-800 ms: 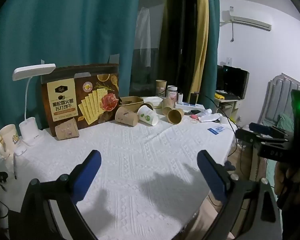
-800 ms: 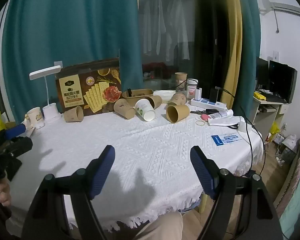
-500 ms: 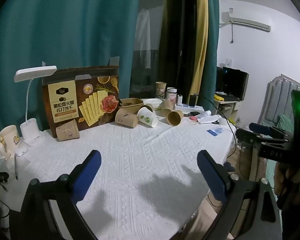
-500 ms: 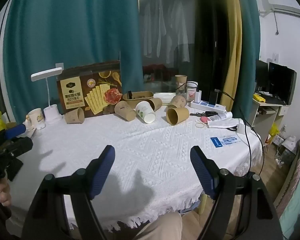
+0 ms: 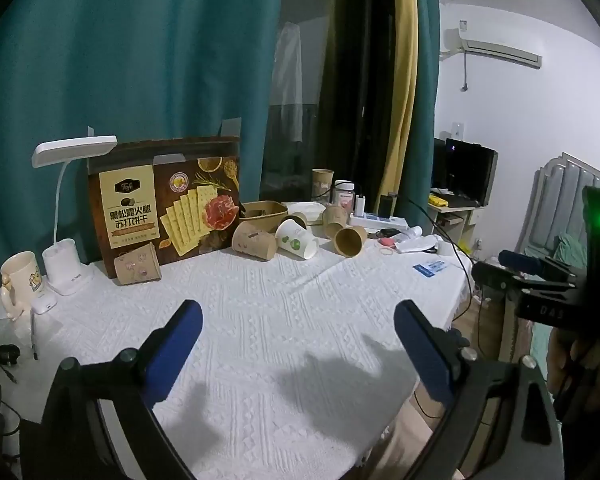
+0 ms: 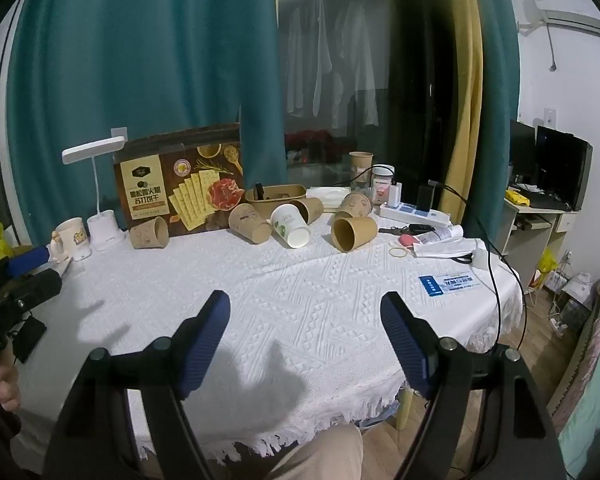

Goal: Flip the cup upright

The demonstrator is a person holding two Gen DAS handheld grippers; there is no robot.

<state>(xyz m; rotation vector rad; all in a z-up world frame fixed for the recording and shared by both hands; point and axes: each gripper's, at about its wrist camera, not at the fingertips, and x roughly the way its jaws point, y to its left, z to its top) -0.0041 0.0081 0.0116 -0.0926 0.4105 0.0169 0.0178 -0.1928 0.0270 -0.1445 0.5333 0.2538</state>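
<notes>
Both claws hover above the near part of the counter (image 6: 308,280), which wears a white patterned cloth. The left claw (image 5: 296,340) has its blue pads spread wide with nothing between them, and the right claw (image 6: 306,332) is likewise agape and empty.

The cups lie well apart from both claws, at the far edge of the counter. A white cup (image 6: 290,226) with a green print lies on its side, mouth toward the camera. Just to its left a brown cup (image 6: 249,223) lies tipped over, touching or nearly touching it. To the right a plain brown cup (image 6: 354,232) lies on its side with its open mouth facing forward. Further left, a fourth cup (image 6: 150,233) lies on its side in front of the cracker box (image 6: 180,188), which stands upright against the teal curtain. Two more brown cups lie tipped behind the white one, beside a brown bowl (image 6: 276,196).

At the left end stand a white lamp (image 6: 100,200) and a cream mug (image 6: 72,236). On the right lie a power strip (image 6: 414,214), a rubber band (image 6: 398,250) and a blue card (image 6: 450,283).

In the left wrist view the right claw's body shows at the right edge with a green light lit.
</notes>
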